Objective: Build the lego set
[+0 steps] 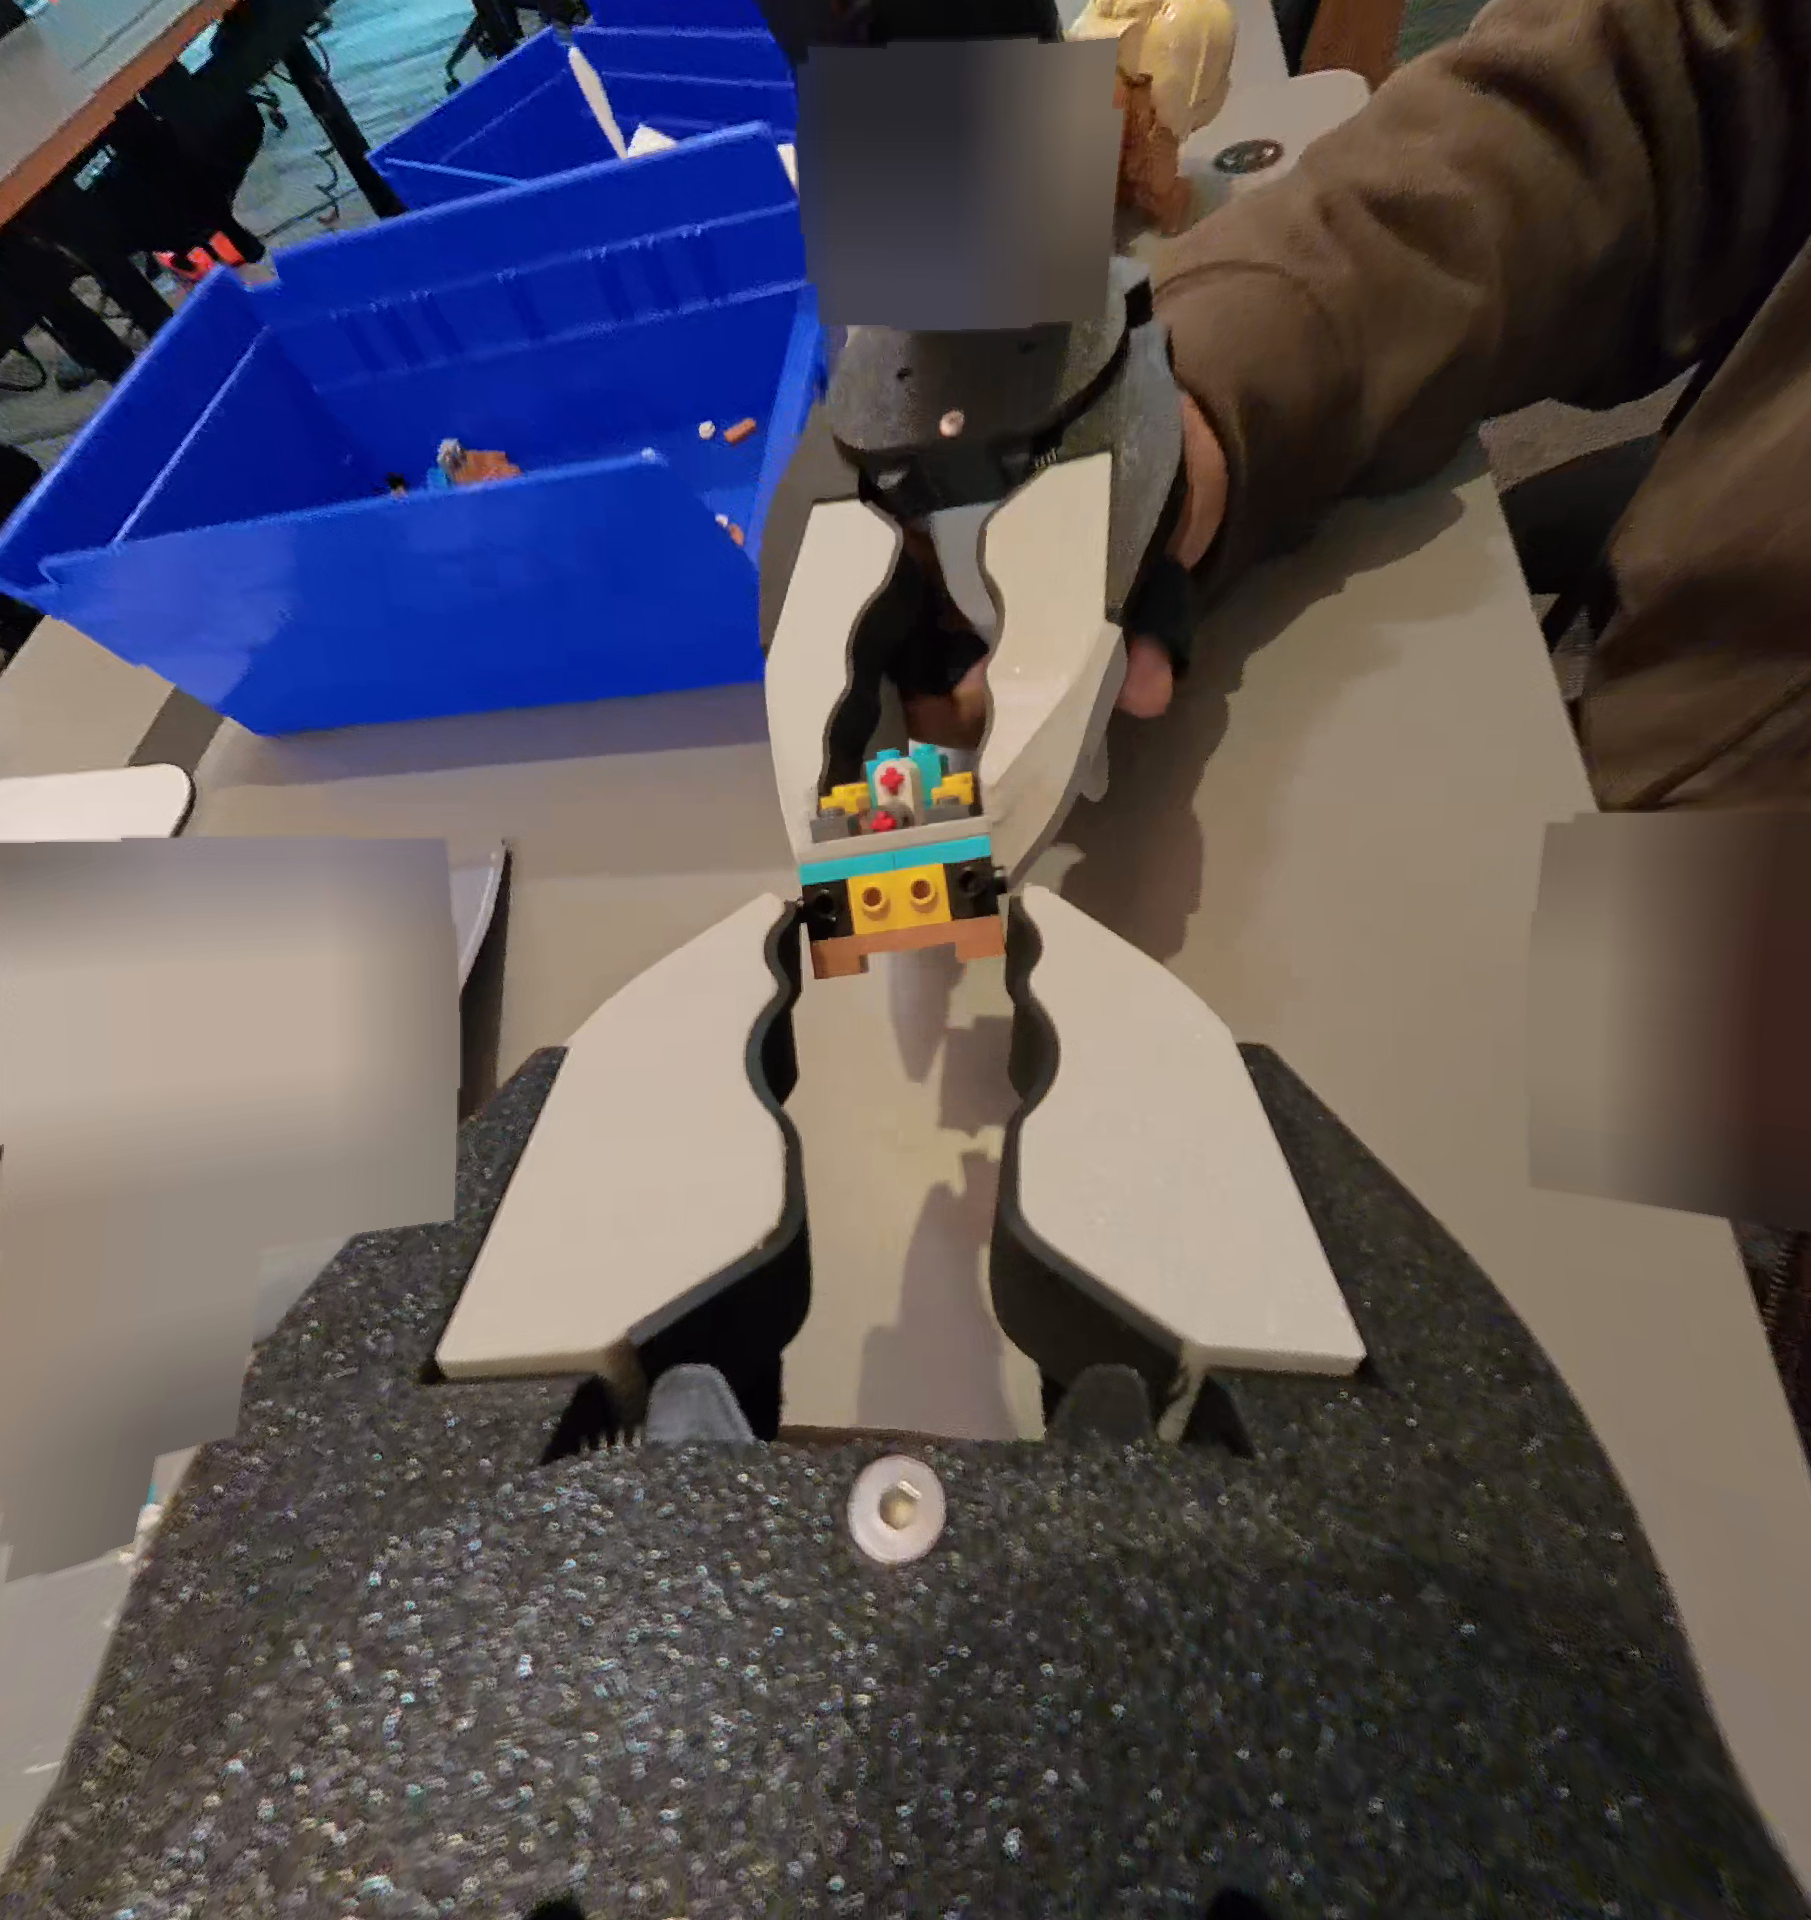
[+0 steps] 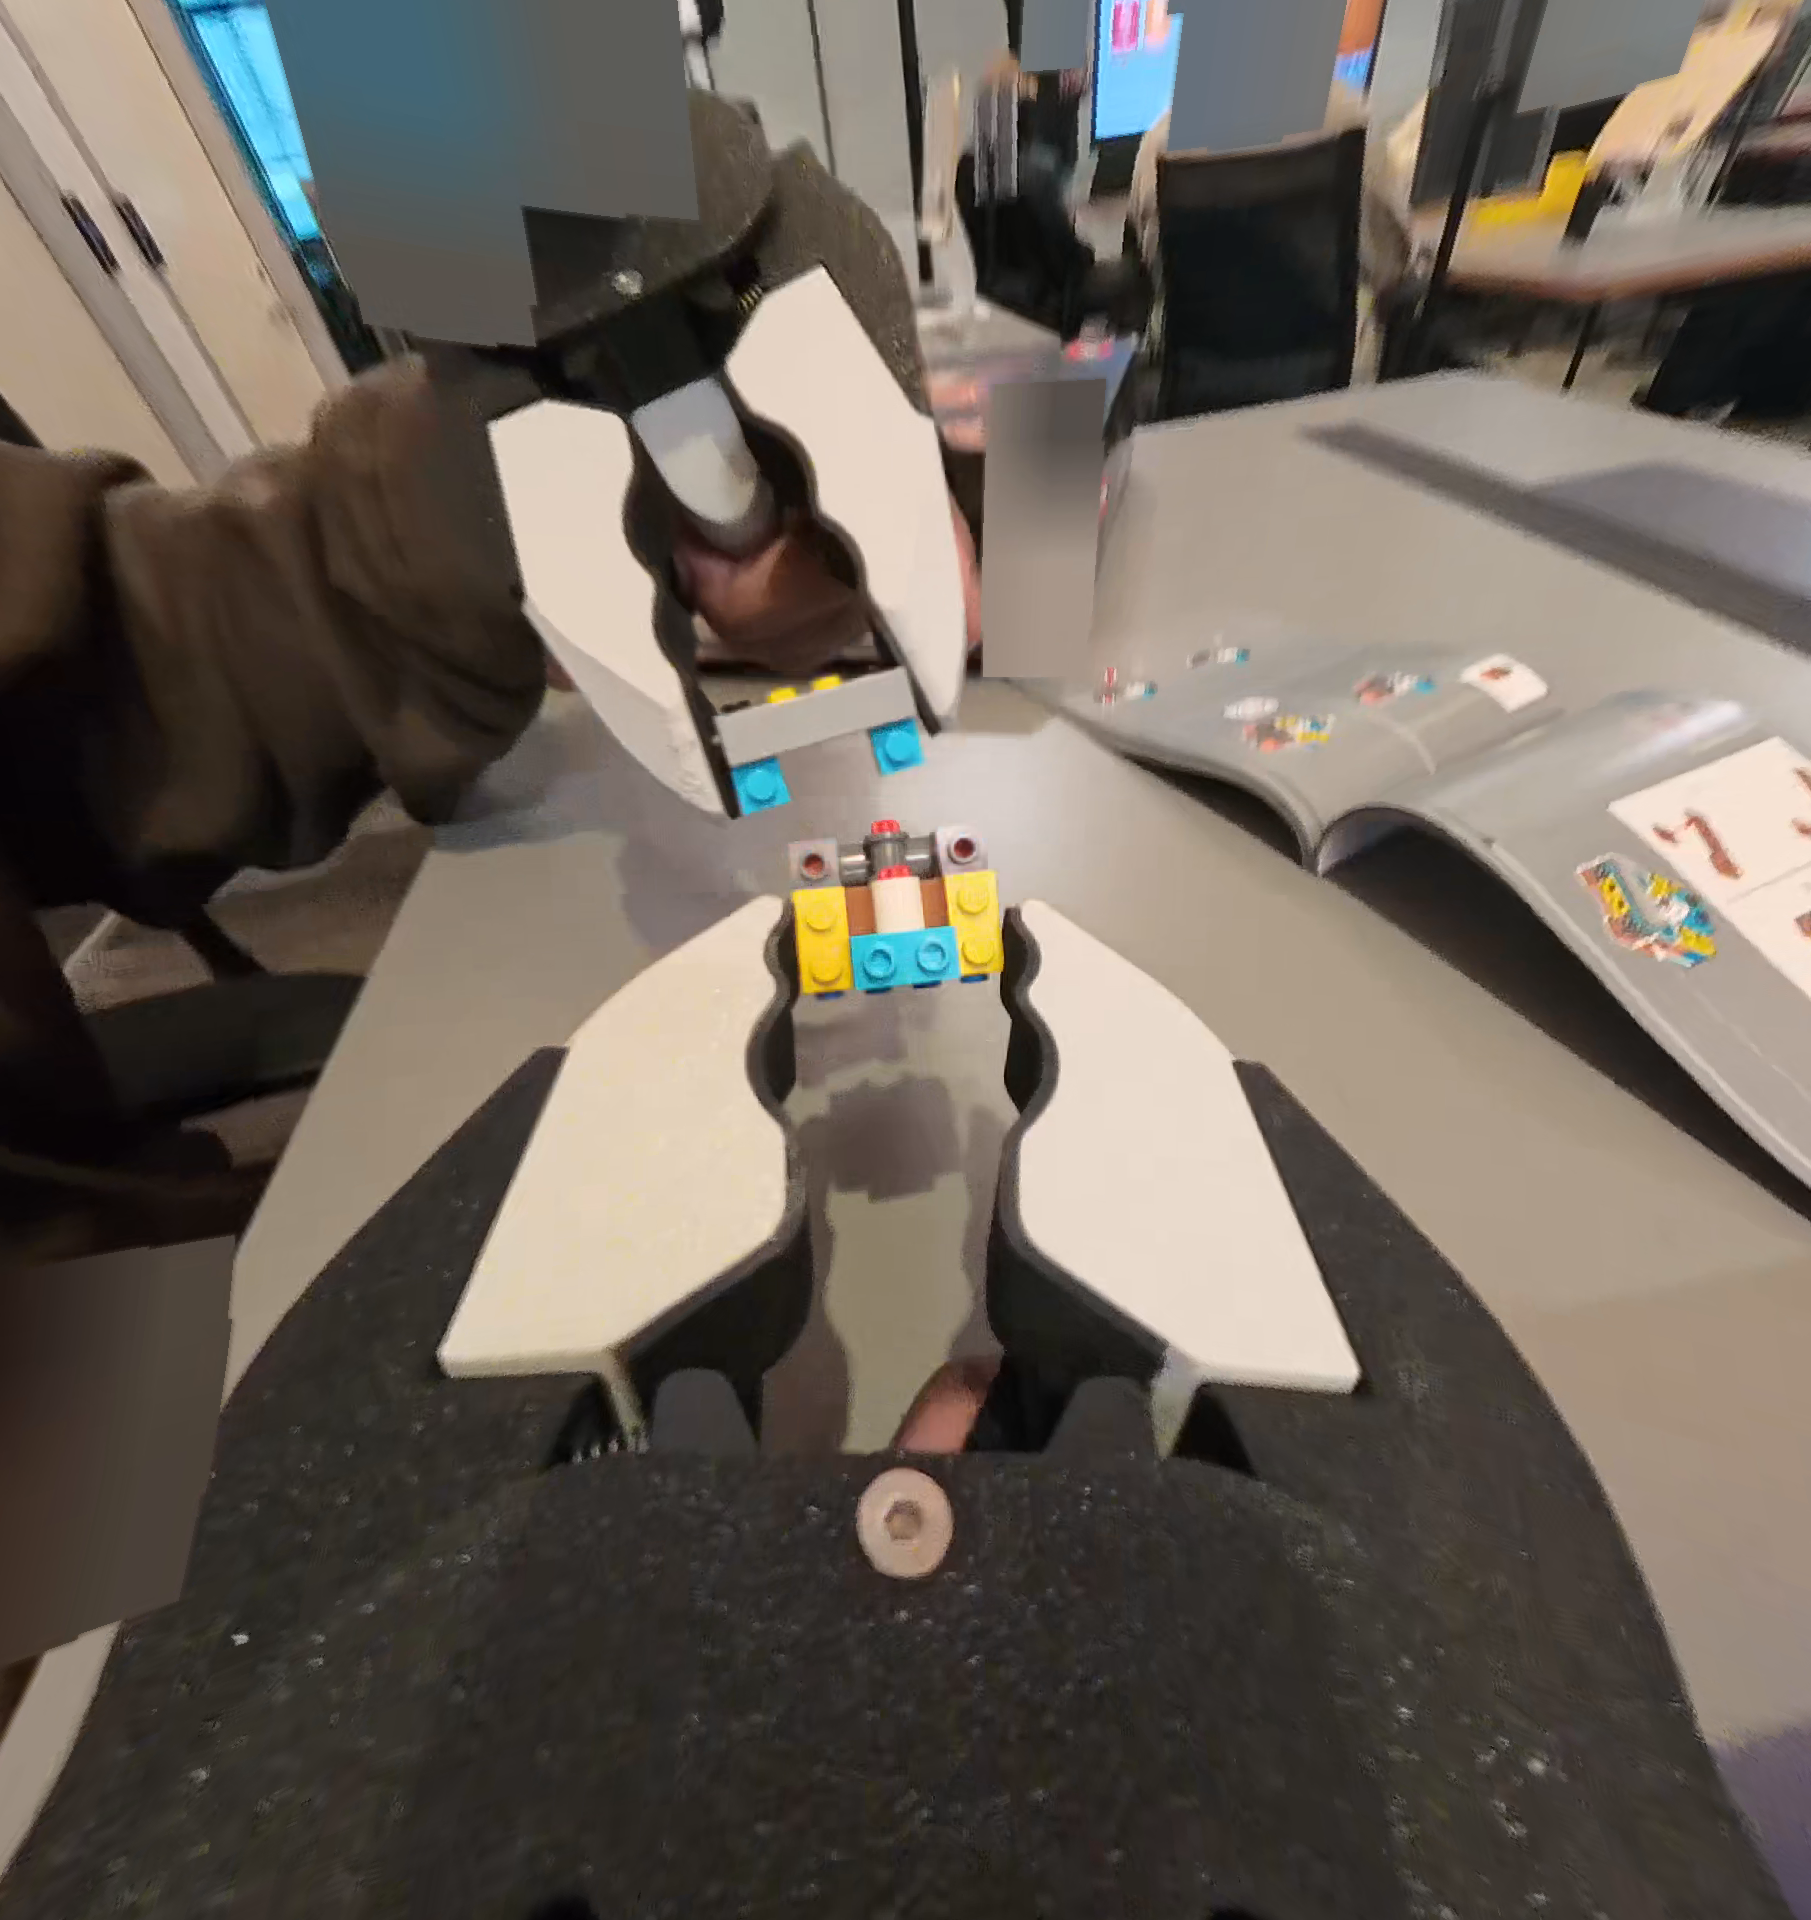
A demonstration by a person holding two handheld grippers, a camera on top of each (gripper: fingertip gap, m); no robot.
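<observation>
- Grey left tongs (image 1: 903, 914) are being clamped on a lego base (image 1: 903, 914), held level above the table (image 1: 1348, 883).
- Right tongs (image 2: 896, 940) are being clamped on a lego block (image 2: 896, 930), pointed tip to tip at it.

Grey table (image 2: 1503, 499) under indoor light; pale cabinets (image 2: 70, 291) stand left, a black chair (image 2: 1254, 260) (blurred) behind.

Right gripper (image 2: 899, 940) clamps a small lego assembly (image 2: 896, 920) of yellow, blue, brown and grey bricks at its fingertips. Just ahead, apart from it, left gripper (image 2: 816, 748) pinches a grey plate piece (image 2: 816, 725) with blue bricks. Open instruction booklet (image 2: 1503, 831) lies right of the tool on grey table (image 2: 1244, 1091).
</observation>
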